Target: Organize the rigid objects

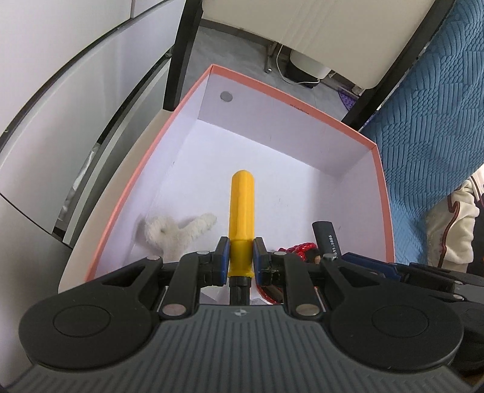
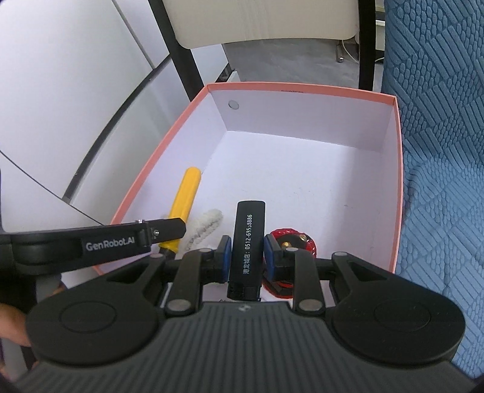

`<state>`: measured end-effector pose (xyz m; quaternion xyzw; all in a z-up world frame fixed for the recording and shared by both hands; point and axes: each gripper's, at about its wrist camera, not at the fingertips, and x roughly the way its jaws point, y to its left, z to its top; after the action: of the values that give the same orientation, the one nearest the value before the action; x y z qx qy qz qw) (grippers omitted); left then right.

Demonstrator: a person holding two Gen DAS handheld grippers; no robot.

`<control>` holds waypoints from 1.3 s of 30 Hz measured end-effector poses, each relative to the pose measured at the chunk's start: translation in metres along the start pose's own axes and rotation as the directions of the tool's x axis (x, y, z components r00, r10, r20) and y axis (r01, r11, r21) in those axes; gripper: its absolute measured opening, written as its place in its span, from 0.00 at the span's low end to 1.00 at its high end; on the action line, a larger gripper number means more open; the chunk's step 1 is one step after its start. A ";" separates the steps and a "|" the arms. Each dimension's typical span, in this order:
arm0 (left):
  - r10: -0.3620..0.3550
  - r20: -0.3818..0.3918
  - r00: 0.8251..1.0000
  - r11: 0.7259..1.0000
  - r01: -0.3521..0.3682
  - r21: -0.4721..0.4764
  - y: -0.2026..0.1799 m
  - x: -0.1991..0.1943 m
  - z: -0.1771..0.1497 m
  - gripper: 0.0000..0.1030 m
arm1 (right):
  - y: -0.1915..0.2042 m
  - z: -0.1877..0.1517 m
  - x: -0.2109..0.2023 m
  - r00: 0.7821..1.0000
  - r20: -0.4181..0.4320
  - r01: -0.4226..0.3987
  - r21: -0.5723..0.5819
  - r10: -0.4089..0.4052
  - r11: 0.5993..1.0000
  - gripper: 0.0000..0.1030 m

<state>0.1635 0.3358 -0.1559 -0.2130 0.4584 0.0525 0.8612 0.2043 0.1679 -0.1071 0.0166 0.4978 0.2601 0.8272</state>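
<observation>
My left gripper [image 1: 240,252] is shut on a yellow-handled screwdriver [image 1: 242,208], handle pointing forward, held over the near left part of a pink-rimmed white box [image 1: 290,102]. The screwdriver also shows in the right wrist view [image 2: 183,205]. My right gripper [image 2: 247,252] is shut on a black lighter [image 2: 246,241] with white printed numbers, held over the near middle of the same box [image 2: 302,86]. The lighter's tip shows in the left wrist view [image 1: 325,234].
Inside the box lie a white fluffy toy [image 1: 178,231] at the near left and a red round object [image 2: 292,238] under my right gripper. A blue quilted cloth [image 2: 438,151] lies right of the box. A black-framed chair [image 2: 257,21] stands behind it.
</observation>
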 end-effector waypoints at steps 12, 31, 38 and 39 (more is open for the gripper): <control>0.018 0.057 0.998 1.000 -0.017 -0.017 0.001 -0.039 0.006 0.19 | 0.005 0.010 -0.011 0.999 0.016 -0.030 -0.027 0.030 0.999 0.29; -0.009 0.308 0.951 0.998 -0.013 0.069 -0.058 -0.188 -0.025 0.19 | 0.025 0.007 -0.148 0.965 0.245 -0.059 -0.149 0.094 0.987 0.29; -0.017 0.346 0.938 0.995 -0.020 0.101 -0.085 -0.220 -0.058 0.19 | 0.020 -0.017 -0.189 0.951 0.289 -0.067 -0.167 0.113 0.984 0.29; -0.018 0.349 0.937 0.995 -0.018 0.102 -0.088 -0.225 -0.063 0.19 | 0.020 -0.021 -0.194 0.949 0.294 -0.065 -0.171 0.114 0.983 0.29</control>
<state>0.0107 0.2539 0.0240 -0.1552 0.3005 0.0655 0.9388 0.1074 0.0937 0.0459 0.0129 0.3417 0.3307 0.8796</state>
